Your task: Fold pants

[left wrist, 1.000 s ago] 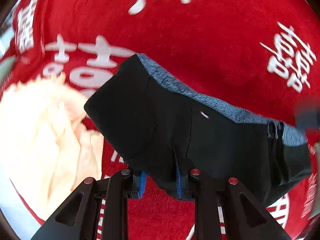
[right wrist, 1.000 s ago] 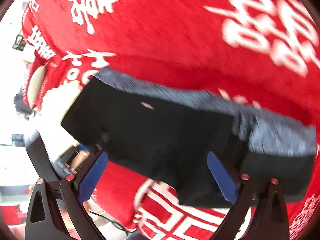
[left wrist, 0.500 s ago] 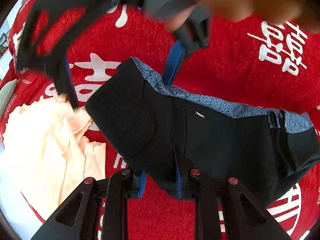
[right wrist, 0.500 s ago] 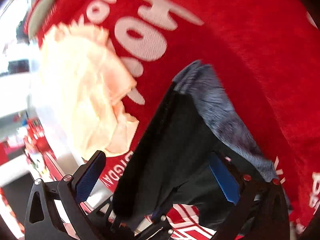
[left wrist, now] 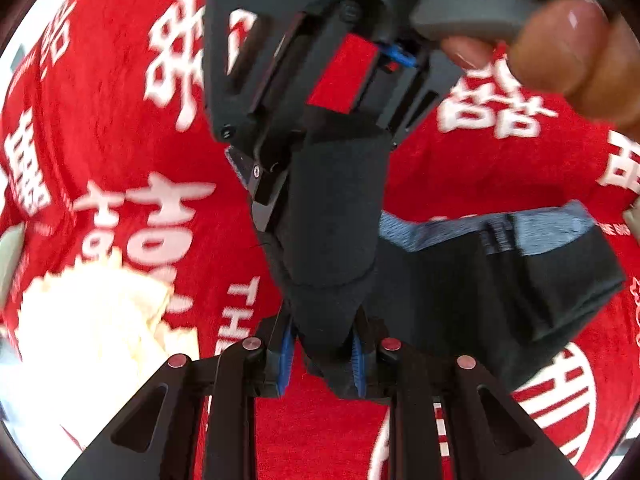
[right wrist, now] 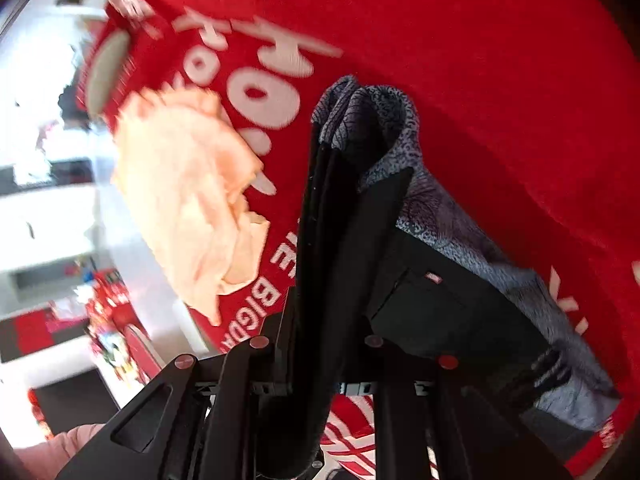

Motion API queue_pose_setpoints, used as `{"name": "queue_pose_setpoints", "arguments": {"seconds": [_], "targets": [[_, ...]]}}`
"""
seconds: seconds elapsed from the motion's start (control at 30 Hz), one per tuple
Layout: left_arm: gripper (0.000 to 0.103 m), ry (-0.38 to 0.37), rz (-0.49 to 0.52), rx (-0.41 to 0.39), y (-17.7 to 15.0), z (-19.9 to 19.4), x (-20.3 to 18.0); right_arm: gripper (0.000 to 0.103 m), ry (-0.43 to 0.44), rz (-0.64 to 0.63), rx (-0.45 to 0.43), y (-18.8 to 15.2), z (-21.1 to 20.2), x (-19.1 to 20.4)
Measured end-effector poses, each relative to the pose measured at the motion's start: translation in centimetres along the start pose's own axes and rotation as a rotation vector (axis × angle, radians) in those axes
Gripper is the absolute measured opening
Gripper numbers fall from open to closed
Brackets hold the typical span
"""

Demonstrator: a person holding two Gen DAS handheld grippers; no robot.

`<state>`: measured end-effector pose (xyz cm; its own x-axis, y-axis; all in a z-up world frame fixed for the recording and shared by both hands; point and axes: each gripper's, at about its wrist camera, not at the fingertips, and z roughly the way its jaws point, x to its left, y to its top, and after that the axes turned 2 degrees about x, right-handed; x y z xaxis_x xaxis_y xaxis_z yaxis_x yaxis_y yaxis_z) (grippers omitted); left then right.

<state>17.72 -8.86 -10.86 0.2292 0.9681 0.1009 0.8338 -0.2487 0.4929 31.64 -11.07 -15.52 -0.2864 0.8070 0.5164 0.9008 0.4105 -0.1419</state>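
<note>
Both tongs, left (left wrist: 322, 360) and right (right wrist: 316, 344), were clamped on the pants (left wrist: 500, 280); risk judged: thick bunched fabric slipping out, or snagging the cream cloth (right wrist: 188, 200).

one pants (left wrist: 460, 280), one peach cloth (right wrist: 188, 200), two grippers (left wrist: 320, 360)

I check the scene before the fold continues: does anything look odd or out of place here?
Only one thing: a crumpled pale peach cloth lies bunched on the red printed cover beside the black pants with grey patterned waistband. No tear or spill shows.
</note>
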Motion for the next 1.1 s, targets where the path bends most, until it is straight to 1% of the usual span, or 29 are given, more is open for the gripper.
{"name": "queue_pose_setpoints", "arguments": {"seconds": [0.07,0.13,0.2,0.23,0.3,0.4,0.47,0.53,0.63,0.73,0.83,0.97,1.07,1.1], "targets": [[0.025,-0.017,0.045,-0.023,0.8,-1.5,-1.5,0.016,0.054,0.026,-0.065,-1.9,-2.3,-1.3],[0.025,-0.031,0.089,-0.04,1.4,-2.8,-3.3,0.016,0.114,0.057,-0.142,-4.3,-4.8,-3.3],[0.025,-0.058,0.138,-0.056,2.2,-4.1,-5.4,0.016,0.154,0.072,-0.206,-6.5,-6.9,-4.7],[0.025,-0.073,0.164,-0.062,2.6,-4.8,-6.7,0.016,0.181,0.082,-0.253,-8.3,-8.2,-5.8],[0.025,-0.092,0.203,-0.071,3.3,-5.6,-8.7,0.016,0.223,0.104,-0.316,-10.8,-10.0,-7.6],[0.025,-0.122,0.293,-0.084,4.1,-7.0,-13.4,0.016,0.295,0.141,-0.42,-15.3,-13.2,-11.3],[0.025,-0.139,0.336,-0.086,4.2,-7.3,-15.7,0.016,0.325,0.164,-0.468,-18.0,-14.7,-13.7],[0.025,-0.154,0.399,-0.082,4.4,-7.4,-19.2,0.016,0.344,0.191,-0.507,-20.5,-15.1,-15.8],[0.025,-0.158,0.482,-0.074,4.1,-7.2,-23.7,0.016,0.385,0.255,-0.564,-24.7,-15.8,-20.0],[0.025,-0.167,0.55,-0.049,3.4,-6.4,-28.0,0.016,0.414,0.31,-0.601,-27.3,-15.4,-23.1],[0.025,-0.165,0.604,-0.031,2.7,-5.1,-31.1,0.016,0.447,0.371,-0.63,-30.2,-15.2,-27.4],[0.025,-0.16,0.658,0.022,0.9,-2.5,-34.9,0.016,0.449,0.442,-0.63,-31.8,-13.4,-32.1],[0.025,-0.135,0.677,0.071,-0.3,-0.6,-36.1,0.016,0.437,0.484,-0.606,-32.0,-10.9,-34.4],[0.028,-0.127,0.68,0.076,-0.6,-0.3,-36.3,0.016,0.441,0.493,-0.601,-31.8,-10.1,-34.9]]}}
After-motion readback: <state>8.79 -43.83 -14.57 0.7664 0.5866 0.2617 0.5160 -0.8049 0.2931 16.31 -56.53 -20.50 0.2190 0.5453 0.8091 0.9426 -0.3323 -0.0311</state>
